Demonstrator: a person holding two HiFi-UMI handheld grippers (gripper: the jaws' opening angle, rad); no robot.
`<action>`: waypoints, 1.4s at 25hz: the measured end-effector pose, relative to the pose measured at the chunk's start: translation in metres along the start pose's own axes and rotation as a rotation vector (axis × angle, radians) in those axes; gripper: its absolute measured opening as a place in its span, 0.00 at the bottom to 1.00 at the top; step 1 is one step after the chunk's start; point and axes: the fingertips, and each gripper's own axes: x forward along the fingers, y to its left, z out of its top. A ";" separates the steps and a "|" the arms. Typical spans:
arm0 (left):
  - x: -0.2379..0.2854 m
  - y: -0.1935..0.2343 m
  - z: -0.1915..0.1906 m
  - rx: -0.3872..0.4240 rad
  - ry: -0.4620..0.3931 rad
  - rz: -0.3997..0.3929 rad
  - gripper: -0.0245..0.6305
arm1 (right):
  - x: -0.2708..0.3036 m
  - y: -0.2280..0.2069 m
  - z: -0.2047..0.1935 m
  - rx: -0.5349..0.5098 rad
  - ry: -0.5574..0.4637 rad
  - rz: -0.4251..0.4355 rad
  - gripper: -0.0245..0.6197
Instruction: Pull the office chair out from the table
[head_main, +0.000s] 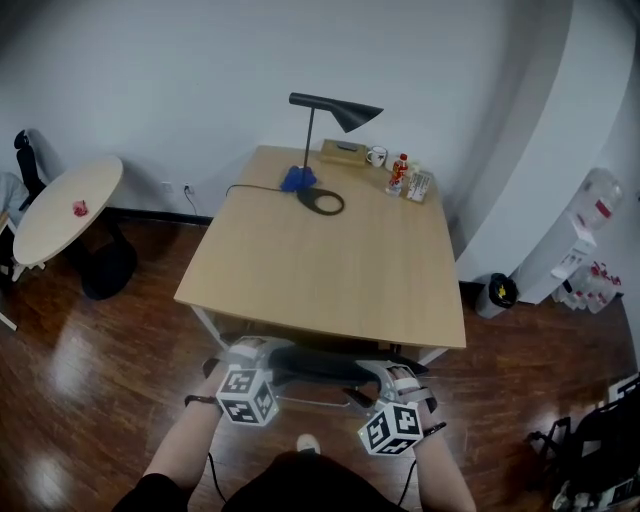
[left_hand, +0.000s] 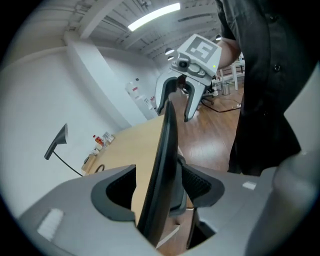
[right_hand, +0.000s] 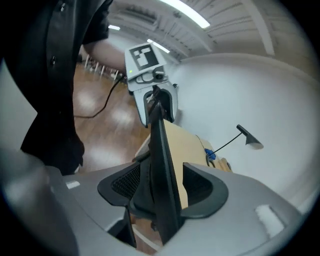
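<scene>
Getting hold of the office chair (head_main: 318, 362) is the step in hand. The chair is pushed in at the near side of the table (head_main: 330, 280). Its seat is hidden under the table top. Only the top of the dark chair back (left_hand: 167, 145) sticks out past the table's near edge.

The left tongs (head_main: 250, 352) are at the left end of that back, just by the table's near edge. The right tongs (head_main: 395, 375) are at the right end. Both point down and toward the table.

Each pair of tongs is spread wide, with the thin edge of the chair back standing between its two jaws. In the left gripper view there is a gap on each side of the edge, so nothing is squeezed. In the right gripper view the jaws are also apart and the pads do not press on the back. So both tongs are let go, not gripping, but they are in just the right spot to grip.

The chair does not look pulled out at all, so I think the job is near its start.

Next, both tongs need to close firmly on the chair back. The edge is thin and smooth, so a weak squeeze could slip off. Then both hands should pull away from the table together, so the chair rolls out straight and does not twist. The person stands close behind the chair, so a step back from the table is likely needed too.
</scene>
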 end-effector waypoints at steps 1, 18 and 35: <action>0.003 -0.001 -0.002 0.010 0.011 -0.002 0.45 | 0.002 0.000 -0.003 -0.024 0.026 -0.002 0.48; 0.034 -0.009 -0.019 0.108 0.160 -0.089 0.38 | 0.044 0.000 -0.036 -0.043 0.236 0.174 0.36; 0.036 -0.026 -0.030 0.227 0.273 -0.115 0.14 | 0.038 0.022 -0.049 -0.107 0.357 0.221 0.13</action>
